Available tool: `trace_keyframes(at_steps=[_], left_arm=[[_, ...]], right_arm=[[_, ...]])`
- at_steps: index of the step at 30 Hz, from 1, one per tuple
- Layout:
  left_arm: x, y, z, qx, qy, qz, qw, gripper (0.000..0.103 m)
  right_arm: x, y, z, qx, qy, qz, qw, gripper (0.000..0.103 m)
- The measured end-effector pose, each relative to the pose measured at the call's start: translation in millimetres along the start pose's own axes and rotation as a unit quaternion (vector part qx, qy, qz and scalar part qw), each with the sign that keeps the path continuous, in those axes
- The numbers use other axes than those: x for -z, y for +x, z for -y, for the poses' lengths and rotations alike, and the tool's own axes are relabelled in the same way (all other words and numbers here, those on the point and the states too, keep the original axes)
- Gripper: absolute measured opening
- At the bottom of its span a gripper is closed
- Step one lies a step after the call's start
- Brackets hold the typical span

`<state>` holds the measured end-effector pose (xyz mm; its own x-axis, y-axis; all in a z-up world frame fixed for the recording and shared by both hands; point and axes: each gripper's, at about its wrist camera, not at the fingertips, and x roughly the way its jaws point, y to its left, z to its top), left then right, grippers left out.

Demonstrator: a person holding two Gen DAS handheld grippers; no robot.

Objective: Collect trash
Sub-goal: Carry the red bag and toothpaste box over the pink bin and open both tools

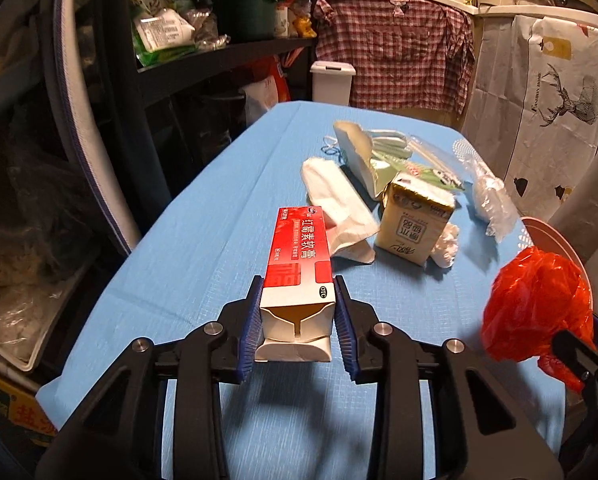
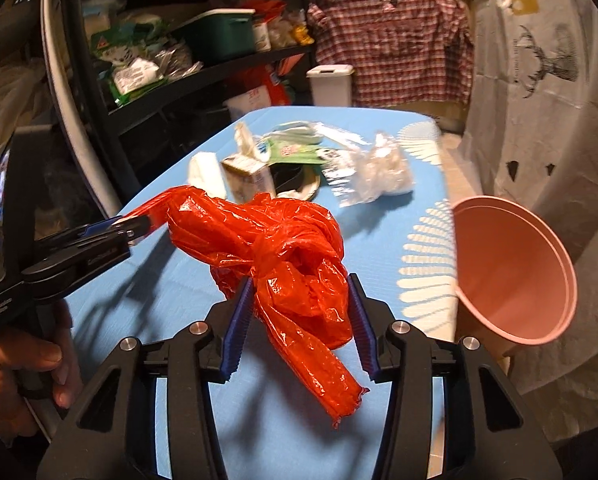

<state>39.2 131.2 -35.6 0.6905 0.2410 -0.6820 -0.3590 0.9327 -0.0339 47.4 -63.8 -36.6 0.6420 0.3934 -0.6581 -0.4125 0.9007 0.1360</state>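
The left gripper (image 1: 297, 316) pinches the open end of a red and white ointment carton (image 1: 297, 268), and most of the carton sticks out forward over the blue desk (image 1: 171, 272), so it hangs on a short grip. If the pads slide on the smooth cardboard, or the soft open end folds in, the carton could tip down and fall back on the desk. The right gripper (image 2: 301, 320) is closed on a knotted red plastic bag (image 2: 283, 248), near the right edge of the desk. The bag is thin and slippery, and a long loose tail hangs below the jaws, so it may slide out, or the tail may catch on the rim of the pink bin (image 2: 515, 276), which stands just beyond that right edge. In the right wrist view the left gripper is very near the bag's far corner; whether it touches is not clear, but the two could tangle there. More trash, a milk carton (image 1: 413, 220), a white tissue (image 1: 335, 200) and clear wrappers (image 1: 487, 196), lies toward the far right corner, not yet collected.
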Motion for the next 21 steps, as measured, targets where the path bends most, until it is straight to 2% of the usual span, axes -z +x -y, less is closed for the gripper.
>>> trace_keyframes(at_steps=[9, 21], left_arm=[[-0.6, -29.1, 18.2, 0.01, 0.023, 0.03, 0.9993, 0.034], [-8.4, -66.2, 52.5, 0.052, 0.061, 0.056, 0.9952, 0.034]], right_arm=[[-3.3, -28.8, 28.5, 0.034, 0.053, 0.033, 0.998, 0.047], [-24.2, -76.2, 72.3, 0.1, 0.102, 0.076, 0.987, 0.047]])
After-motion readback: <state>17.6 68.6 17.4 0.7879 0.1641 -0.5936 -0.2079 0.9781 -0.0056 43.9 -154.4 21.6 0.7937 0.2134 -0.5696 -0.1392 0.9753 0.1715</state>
